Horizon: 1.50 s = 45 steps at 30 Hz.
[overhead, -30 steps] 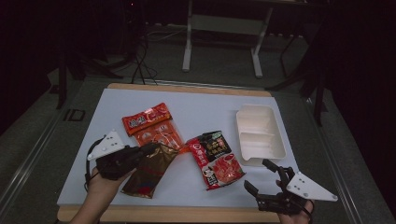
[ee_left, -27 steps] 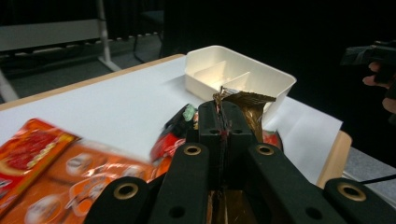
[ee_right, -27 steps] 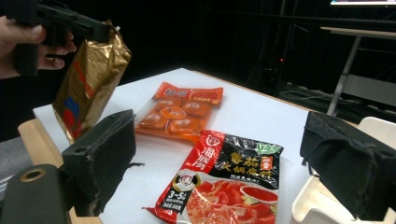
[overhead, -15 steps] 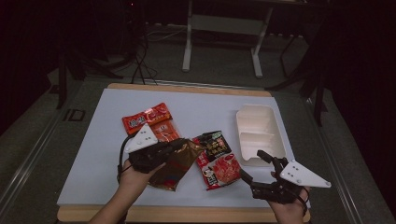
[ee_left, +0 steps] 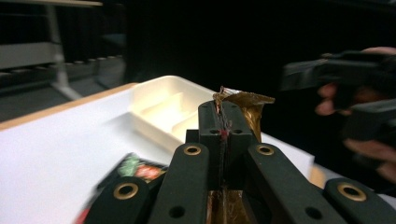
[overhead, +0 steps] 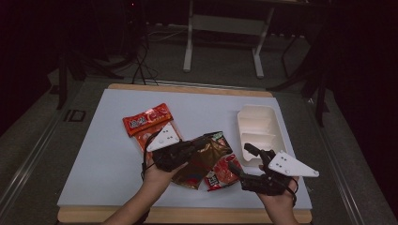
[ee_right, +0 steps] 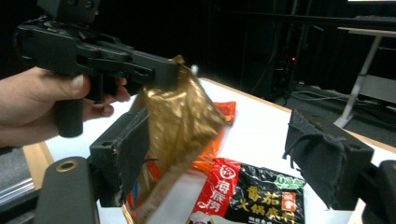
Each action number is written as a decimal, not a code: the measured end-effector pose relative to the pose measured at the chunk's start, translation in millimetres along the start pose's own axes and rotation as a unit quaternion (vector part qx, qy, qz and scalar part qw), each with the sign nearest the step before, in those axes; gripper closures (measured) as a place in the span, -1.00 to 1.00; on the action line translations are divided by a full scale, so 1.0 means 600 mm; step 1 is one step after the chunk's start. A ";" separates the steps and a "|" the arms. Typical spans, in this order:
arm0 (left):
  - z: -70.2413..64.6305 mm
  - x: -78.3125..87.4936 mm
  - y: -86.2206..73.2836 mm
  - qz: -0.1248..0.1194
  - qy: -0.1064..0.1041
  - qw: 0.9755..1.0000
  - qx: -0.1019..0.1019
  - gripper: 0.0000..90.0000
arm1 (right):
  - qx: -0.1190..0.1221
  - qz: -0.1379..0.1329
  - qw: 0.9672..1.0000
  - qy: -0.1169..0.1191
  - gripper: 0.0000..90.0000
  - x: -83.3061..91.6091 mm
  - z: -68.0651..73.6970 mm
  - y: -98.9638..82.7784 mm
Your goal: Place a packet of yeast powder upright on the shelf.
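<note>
1. High view, near edge of the surface [overhead: 108, 140]: left tongs [overhead: 199, 143] are clamped on the top corner of a gold pouch [overhead: 206, 159], lifted and tilted toward the right. The corner grip probably lets the pouch hang free so it clears the other packs.
2. Same view: right tongs [overhead: 244, 161] hover just right of the pouch, over the red-black pack [overhead: 223, 171]. Jaws apart with nothing between them; they have just been closing a bit, likely lining up for a second grip or a handover.
3. Orange pack [overhead: 146, 119] lies flat behind the left hand [overhead: 157, 173]. White tray [overhead: 258, 129] sits at right, apart from the packs, compartments empty as far as I can see; my guess is it's the drop target.
4. Left gripper view: jaws fully together on the pouch edge [ee_left: 238, 100], foil sticking up past the tips. Tray [ee_left: 163, 105] is straight ahead, so the carry looks aimed at it. Blurred right hand [ee_left: 369, 116] at the right edge.
5. Right gripper view: pads [ee_right: 128, 149] wide apart; pouch [ee_right: 180, 126] hangs from the left tongs [ee_right: 163, 74] just beyond the left pad, not touching it clearly. Red-black pack [ee_right: 252, 196] lies flat on the surface below.
</note>
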<state>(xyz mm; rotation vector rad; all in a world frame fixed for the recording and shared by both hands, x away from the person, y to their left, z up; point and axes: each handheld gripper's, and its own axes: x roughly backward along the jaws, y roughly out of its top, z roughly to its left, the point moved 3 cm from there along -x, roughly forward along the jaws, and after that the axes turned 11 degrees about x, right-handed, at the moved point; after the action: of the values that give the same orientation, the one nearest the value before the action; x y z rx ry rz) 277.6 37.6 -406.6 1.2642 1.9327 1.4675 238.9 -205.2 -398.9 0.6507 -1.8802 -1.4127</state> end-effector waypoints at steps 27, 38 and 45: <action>-0.027 -0.033 0.002 -0.025 -0.064 0.998 0.005 0.97 | 0.024 0.036 0.998 0.034 0.98 -0.014 -0.016 0.013; -0.020 -0.013 0.013 -0.012 -0.069 0.998 -0.005 0.53 | 0.028 0.035 0.996 0.073 1.00 -0.016 -0.014 0.025; -0.018 0.001 0.014 -0.020 -0.048 0.998 -0.020 -0.07 | 0.032 0.038 0.996 0.080 1.00 -0.017 -0.014 0.025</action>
<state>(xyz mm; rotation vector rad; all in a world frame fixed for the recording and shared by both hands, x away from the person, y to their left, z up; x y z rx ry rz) 272.5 32.3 -394.8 1.2474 1.8467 1.3935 252.2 -198.5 -385.3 0.6950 -1.8113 -1.2206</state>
